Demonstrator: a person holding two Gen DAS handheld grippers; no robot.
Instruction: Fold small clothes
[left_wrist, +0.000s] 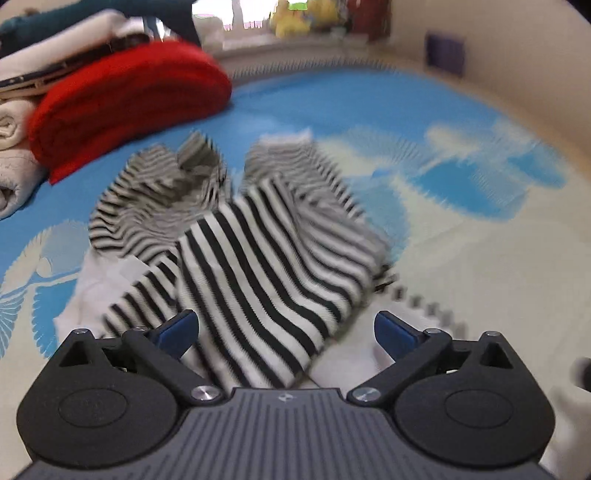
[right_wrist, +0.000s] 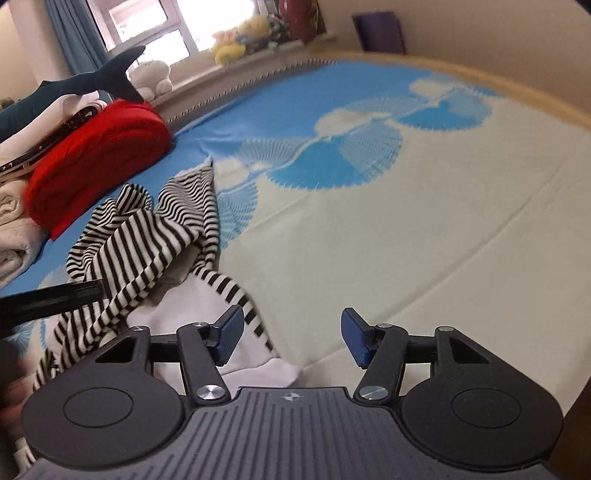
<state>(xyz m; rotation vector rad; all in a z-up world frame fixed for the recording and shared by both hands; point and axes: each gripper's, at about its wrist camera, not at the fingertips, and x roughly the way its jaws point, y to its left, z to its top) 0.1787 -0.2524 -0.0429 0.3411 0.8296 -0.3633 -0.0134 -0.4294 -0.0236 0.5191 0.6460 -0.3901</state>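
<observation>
On the blue-and-cream bedsheet, left of centre, a rumpled striped garment is seen, probably soft and light; its near white hem is best pinched. Left gripper and right gripper are held spread, empty.

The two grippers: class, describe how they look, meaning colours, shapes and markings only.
The left gripper and right gripper look alike: matte black linkage arms with triangular cut-outs, round black discs at each side, silver pivot screws, and flat dark-blue finger pads. Between the discs sits a grey ribbed plate with a small cross-hair mark. No cables or sleeves are visible.
</observation>
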